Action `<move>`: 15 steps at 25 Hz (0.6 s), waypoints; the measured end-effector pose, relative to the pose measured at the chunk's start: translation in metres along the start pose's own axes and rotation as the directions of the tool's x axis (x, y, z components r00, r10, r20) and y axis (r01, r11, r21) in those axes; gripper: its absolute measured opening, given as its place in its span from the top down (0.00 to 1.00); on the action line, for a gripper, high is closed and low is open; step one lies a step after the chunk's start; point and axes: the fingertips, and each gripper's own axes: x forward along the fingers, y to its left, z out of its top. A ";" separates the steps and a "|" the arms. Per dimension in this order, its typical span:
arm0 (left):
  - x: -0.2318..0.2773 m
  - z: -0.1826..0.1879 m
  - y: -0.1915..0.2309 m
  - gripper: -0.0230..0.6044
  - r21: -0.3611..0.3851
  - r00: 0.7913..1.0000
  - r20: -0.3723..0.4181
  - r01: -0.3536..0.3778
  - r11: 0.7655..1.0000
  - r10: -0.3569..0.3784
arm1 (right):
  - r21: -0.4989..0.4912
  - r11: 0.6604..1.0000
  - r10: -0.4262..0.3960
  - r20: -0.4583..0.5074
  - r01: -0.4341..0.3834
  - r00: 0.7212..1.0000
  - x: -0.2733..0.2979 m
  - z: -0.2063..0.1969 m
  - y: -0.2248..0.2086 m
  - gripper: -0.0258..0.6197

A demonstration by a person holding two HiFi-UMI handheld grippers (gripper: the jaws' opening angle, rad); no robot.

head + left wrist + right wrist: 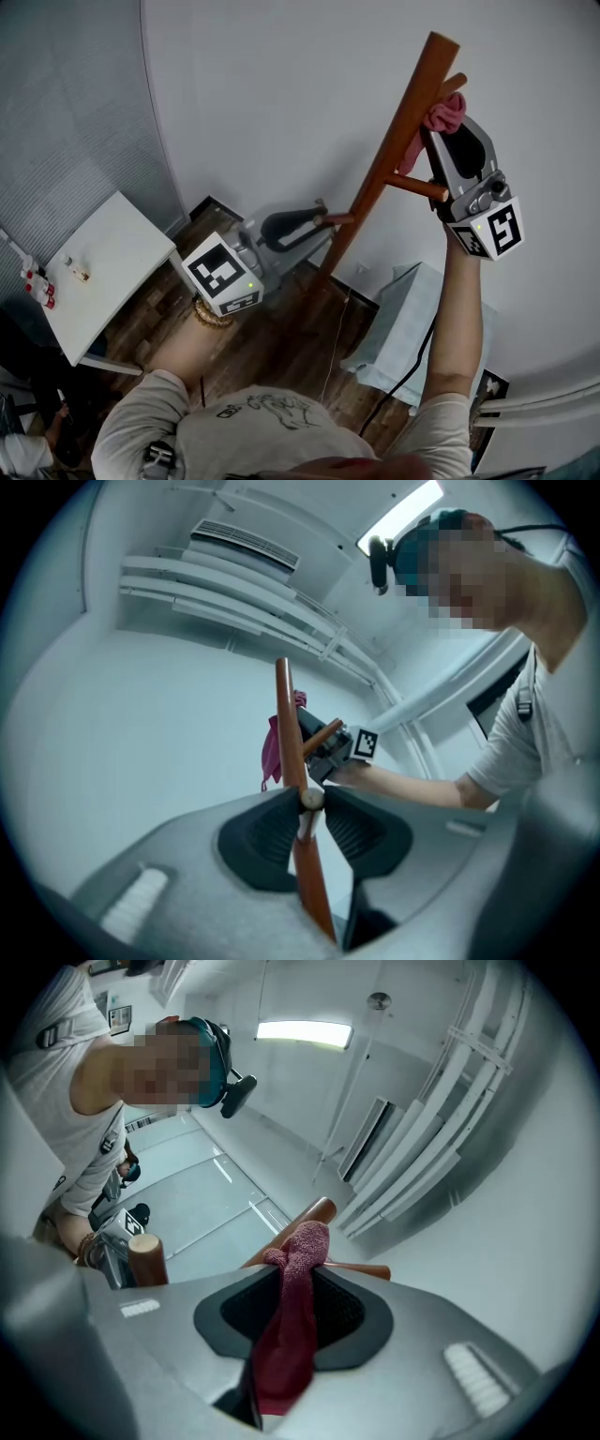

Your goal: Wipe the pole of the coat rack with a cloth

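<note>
Head view: cloth beside pole (perhaps touching)

I see a dark wooden floor below me with the coat rack rising from it; the white tabletop at left carries one small bottle.

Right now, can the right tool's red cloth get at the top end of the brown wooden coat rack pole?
Probably yes: the right tool holds the red cloth beside the brown wooden pole just below its top, with only a short peg nearby.
</note>
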 end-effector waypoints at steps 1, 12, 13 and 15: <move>0.000 0.000 0.000 0.83 0.000 1.000 0.000 -0.001 1.000 0.001 | -0.007 1.000 -0.001 -0.001 0.001 1.000 0.000 0.002 -0.001 0.80; 0.000 0.001 -0.002 0.83 0.011 1.000 0.001 0.021 1.000 -0.021 | -0.048 0.989 -0.141 -0.051 0.138 0.989 -0.007 0.010 -0.042 0.80; 0.000 0.001 -0.002 0.83 0.011 1.000 0.003 0.023 1.000 -0.023 | -0.065 0.985 -0.163 -0.063 0.159 0.985 -0.009 0.010 -0.049 0.80; 0.000 0.001 -0.001 0.83 0.007 1.000 0.011 0.029 1.000 -0.029 | -0.090 0.973 -0.219 -0.094 0.211 0.971 -0.013 0.009 -0.066 0.80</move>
